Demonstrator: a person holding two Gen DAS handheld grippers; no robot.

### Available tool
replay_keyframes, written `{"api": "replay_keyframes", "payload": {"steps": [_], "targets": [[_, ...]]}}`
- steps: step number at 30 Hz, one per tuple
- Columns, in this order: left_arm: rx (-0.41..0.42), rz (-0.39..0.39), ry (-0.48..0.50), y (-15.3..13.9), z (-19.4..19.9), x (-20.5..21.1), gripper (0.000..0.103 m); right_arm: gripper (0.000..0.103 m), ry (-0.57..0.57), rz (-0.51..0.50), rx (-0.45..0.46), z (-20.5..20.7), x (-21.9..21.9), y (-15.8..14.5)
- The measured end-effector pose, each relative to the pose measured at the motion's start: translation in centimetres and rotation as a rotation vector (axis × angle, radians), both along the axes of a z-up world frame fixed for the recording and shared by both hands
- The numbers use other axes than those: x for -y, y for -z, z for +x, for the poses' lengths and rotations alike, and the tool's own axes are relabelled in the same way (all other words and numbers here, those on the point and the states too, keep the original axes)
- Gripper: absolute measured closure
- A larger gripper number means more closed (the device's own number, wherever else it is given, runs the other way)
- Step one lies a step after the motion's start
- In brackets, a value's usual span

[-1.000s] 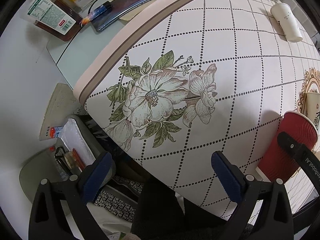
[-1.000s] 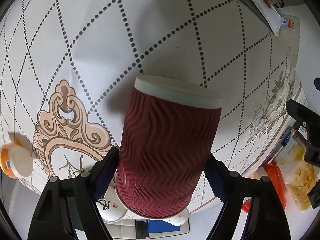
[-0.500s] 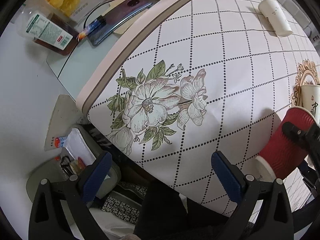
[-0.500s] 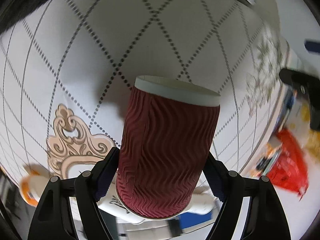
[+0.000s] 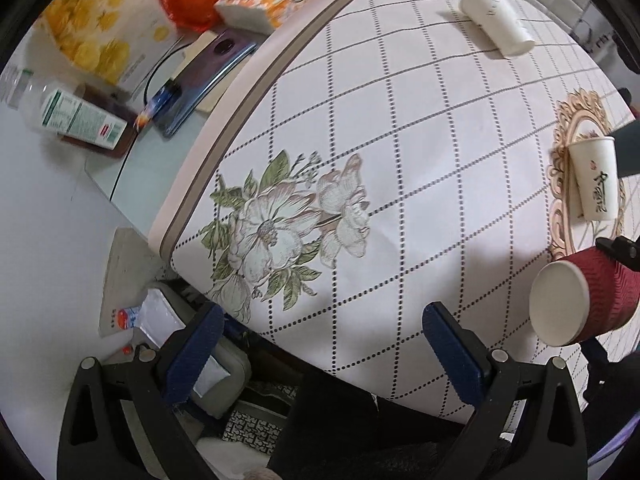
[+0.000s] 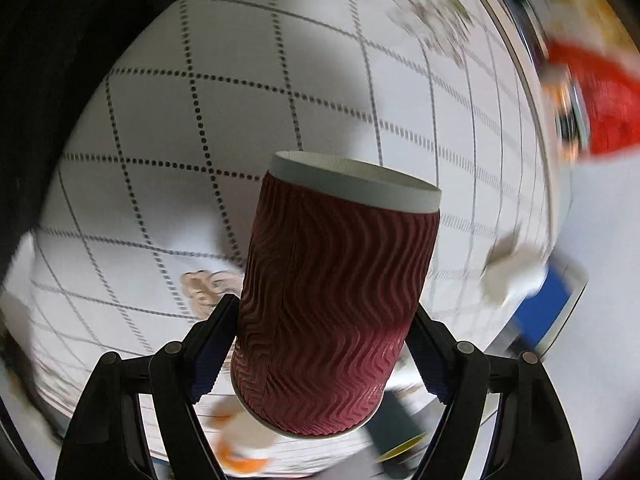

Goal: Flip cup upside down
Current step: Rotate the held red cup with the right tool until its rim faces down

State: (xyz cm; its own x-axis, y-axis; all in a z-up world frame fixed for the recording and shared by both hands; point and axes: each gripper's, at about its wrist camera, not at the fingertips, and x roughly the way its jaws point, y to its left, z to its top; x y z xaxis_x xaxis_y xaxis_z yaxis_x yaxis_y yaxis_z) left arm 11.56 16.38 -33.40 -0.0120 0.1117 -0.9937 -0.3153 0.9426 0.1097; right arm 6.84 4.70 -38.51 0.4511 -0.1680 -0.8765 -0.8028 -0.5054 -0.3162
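Observation:
My right gripper (image 6: 320,344) is shut on the dark red ribbed paper cup (image 6: 336,300), held off the table with its white base pointing away from the camera. In the left wrist view the red cup (image 5: 588,300) shows at the right edge, tipped on its side in the air with its white base facing the camera, and a black part of the right gripper (image 5: 620,250) shows above it. My left gripper (image 5: 320,344) is open and empty above the near table edge.
A white tablecloth (image 5: 420,120) with dotted diamonds and a flower print covers the table. One white cup (image 5: 496,20) lies at the far side, another white cup (image 5: 594,178) lies on the ornate print at the right. A phone, a bottle and snack packs lie beyond the cloth's left edge.
The right gripper has rolled with the red cup, so the cup has tipped from standing to lying sideways in the air. The left gripper has drifted slightly and stays open.

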Motion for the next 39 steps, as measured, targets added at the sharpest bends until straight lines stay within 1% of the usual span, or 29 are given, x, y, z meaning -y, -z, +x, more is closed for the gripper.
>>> {"api": "replay_keyframes", "payload": {"steps": [3,6,7,11,15,19,24,30,35,37,39], "targets": [[0.011,-0.006,0.033,-0.3,0.3,0.7,0.001,0.021,0.156,0.015,-0.016,0.4,1.2,-0.2],[0.018,-0.009,0.070,-0.5,0.7,1.7,0.001,0.021,0.331,0.027,-0.039,1.0,2.1,-0.2],[0.019,-0.010,0.082,-0.5,0.8,2.0,0.001,0.021,0.408,0.029,-0.047,1.3,2.6,-0.2],[0.022,-0.016,0.132,-0.5,1.3,3.4,0.001,0.021,0.635,0.039,-0.063,2.2,4.5,-0.3],[0.023,-0.020,0.171,-0.5,1.6,4.6,0.001,0.021,0.939,0.051,-0.136,3.4,6.3,-0.2],[0.017,-0.026,0.196,-0.2,1.8,5.2,0.001,0.021,1.124,0.055,-0.181,3.7,8.1,0.1],[0.008,-0.030,0.228,0.3,1.9,5.9,0.001,0.021,1.327,0.043,-0.250,3.9,10.9,0.7],[0.004,-0.031,0.254,0.5,1.9,6.7,0.001,0.021,1.531,0.021,-0.300,4.4,14.3,2.0],[0.000,-0.031,0.255,0.6,2.0,6.7,0.001,0.020,1.654,0.004,-0.341,4.9,16.6,3.1],[-0.001,-0.029,0.254,0.7,2.0,6.6,0.001,0.020,1.695,-0.001,-0.364,5.8,17.2,3.6],[-0.002,-0.028,0.251,0.7,2.0,6.5,0.001,0.019,1.711,-0.010,-0.381,6.0,17.9,4.0]]}}
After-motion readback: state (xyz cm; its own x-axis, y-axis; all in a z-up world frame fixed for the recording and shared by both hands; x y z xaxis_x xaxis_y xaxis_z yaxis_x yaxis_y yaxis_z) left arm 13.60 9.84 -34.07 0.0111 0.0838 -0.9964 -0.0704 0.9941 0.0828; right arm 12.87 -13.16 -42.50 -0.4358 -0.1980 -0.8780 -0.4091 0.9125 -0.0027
